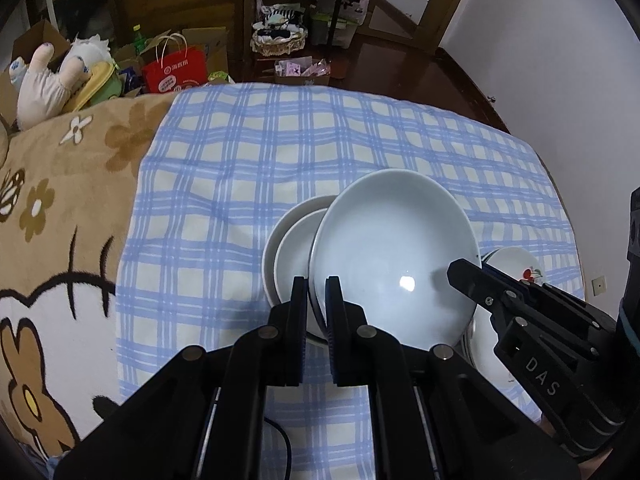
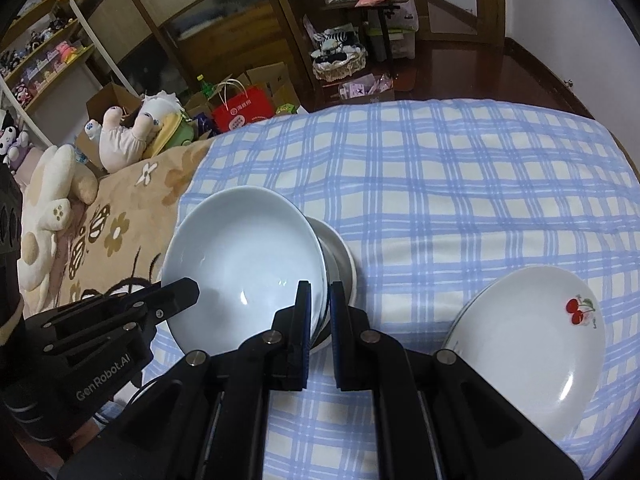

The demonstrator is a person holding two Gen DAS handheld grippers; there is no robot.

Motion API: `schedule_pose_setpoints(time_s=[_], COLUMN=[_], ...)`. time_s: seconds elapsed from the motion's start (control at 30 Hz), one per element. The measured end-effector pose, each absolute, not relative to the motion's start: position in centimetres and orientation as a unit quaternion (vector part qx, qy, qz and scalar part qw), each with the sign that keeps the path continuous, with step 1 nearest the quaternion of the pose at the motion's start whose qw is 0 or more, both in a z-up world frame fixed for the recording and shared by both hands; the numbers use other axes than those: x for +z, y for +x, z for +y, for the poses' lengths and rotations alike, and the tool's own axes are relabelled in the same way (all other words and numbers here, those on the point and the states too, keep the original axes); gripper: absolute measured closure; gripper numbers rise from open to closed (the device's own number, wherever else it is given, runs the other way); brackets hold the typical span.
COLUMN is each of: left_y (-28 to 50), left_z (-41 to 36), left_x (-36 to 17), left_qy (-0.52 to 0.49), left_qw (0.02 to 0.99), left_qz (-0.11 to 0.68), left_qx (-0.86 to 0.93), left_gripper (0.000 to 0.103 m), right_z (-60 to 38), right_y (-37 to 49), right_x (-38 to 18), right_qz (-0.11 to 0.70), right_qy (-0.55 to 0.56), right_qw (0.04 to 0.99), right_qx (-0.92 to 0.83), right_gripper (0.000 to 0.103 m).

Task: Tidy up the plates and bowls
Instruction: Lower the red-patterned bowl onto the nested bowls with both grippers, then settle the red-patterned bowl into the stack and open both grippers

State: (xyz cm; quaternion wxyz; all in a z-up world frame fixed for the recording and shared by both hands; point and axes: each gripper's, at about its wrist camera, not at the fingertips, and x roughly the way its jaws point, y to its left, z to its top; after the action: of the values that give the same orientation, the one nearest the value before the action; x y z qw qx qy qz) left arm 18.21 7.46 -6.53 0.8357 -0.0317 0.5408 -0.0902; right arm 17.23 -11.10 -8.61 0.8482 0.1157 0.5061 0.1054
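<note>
Left claw [image 1: 316, 284]: fingers narrow, clamped on the rim of one large pale bowl [image 1: 392, 260]. Right claw [image 2: 319, 292]: fingers narrow, clamped on the opposite rim of that bowl. Bowl: plain, glossy, tilted, held between both claws. Just beyond it: two smaller white bowls [image 1: 292, 248], nested, on the blue checked cloth [image 1: 320, 140]. Right of the right claw: one white plate [image 2: 532, 344], cherry motif, on a stack whose count cannot be told.

Dark glossy wooden floor [image 2: 460, 68], white wall [image 1: 540, 40], possibly glass-fronted wooden cabinets [image 2: 208, 16] behind.
</note>
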Motion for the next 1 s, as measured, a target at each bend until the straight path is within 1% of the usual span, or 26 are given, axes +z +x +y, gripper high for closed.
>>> schedule_pose_setpoints(time_s=[0.63, 0.97, 1.0], left_y=[19.8, 20.1, 20.1], left_z=[8.1, 8.2, 8.2], left_x=[-10.7, -11.8, -11.8], left_qy=[-0.039, -0.040, -0.040], left_qw=[0.834, 0.832, 0.833], left_qz=[0.547, 0.550, 0.550], left_qx=[-0.064, -0.054, -0.052], left_gripper=[0.094, 0.094, 0.094], right_z=[-9.7, -9.9, -9.9], right_y=[18.9, 19.2, 19.2], right_x=[-12.6, -13.2, -13.2], right_qz=[0.534, 0.534, 0.533], right_qy=[0.100, 0.110, 0.110], right_qw=[0.833, 0.832, 0.833], right_qx=[0.106, 0.102, 0.102], right_gripper=[0.093, 0.092, 0.090])
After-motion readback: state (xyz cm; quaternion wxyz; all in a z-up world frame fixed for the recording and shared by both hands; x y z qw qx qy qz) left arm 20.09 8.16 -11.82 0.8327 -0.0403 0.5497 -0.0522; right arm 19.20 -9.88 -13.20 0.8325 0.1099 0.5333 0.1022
